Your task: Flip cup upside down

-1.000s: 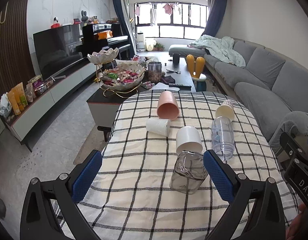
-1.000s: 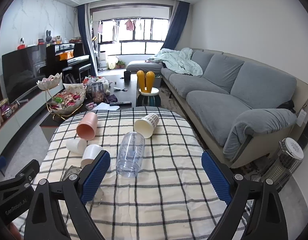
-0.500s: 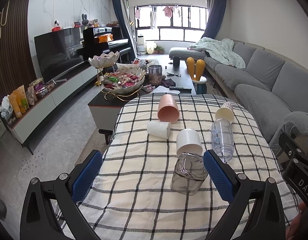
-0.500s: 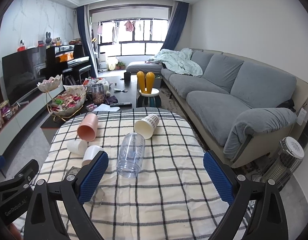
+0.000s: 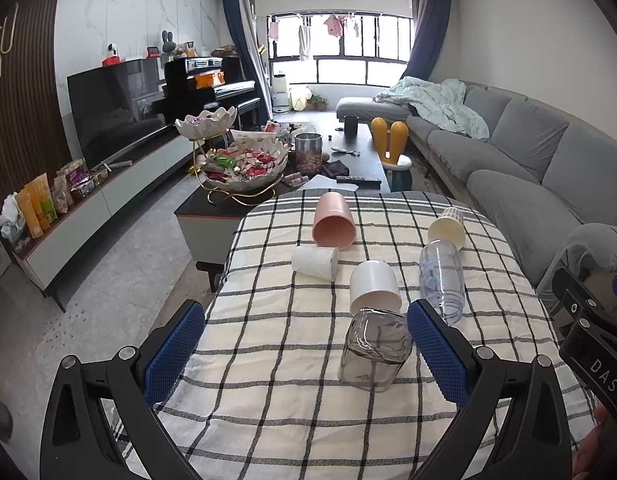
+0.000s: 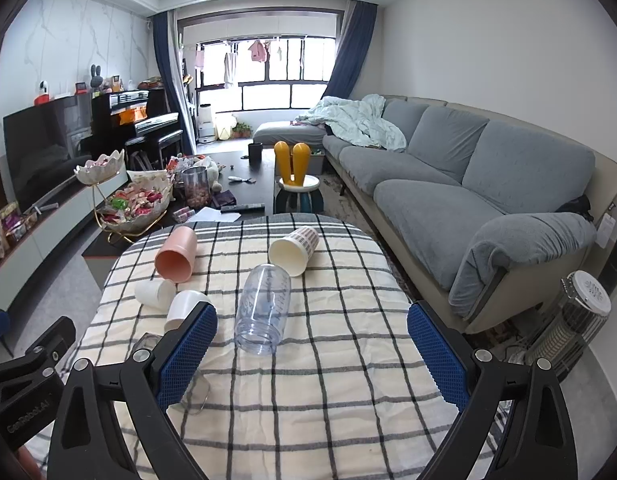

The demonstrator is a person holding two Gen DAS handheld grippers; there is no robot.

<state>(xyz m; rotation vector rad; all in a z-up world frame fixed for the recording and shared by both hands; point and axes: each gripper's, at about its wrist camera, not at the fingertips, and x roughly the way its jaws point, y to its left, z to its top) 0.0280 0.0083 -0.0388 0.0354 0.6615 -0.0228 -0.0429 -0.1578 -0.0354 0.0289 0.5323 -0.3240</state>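
Several cups lie on their sides on the checked tablecloth (image 5: 268, 360): a pink cup (image 5: 333, 220), a small white paper cup (image 5: 314, 262), a white cup (image 5: 373, 286), a smoky square glass (image 5: 374, 350), a clear tall plastic cup (image 5: 441, 280) and a cream patterned paper cup (image 5: 447, 227). My left gripper (image 5: 306, 350) is open and empty, above the near table edge, its right finger beside the smoky glass. My right gripper (image 6: 310, 354) is open and empty, with the clear plastic cup (image 6: 263, 304) just ahead between its fingers. The pink cup (image 6: 176, 254) and cream cup (image 6: 294, 250) lie beyond.
A dark coffee table (image 5: 348, 148) with snack bowls (image 5: 244, 168) and a jar stands beyond the table. A grey sofa (image 6: 468, 184) runs along the right. A TV cabinet (image 5: 108, 200) is on the left. A heater (image 6: 576, 320) stands at the right.
Both grippers have pulled back and risen slightly, so the table and cups sit a little lower and farther in both views. Neither gripper has changed its opening.
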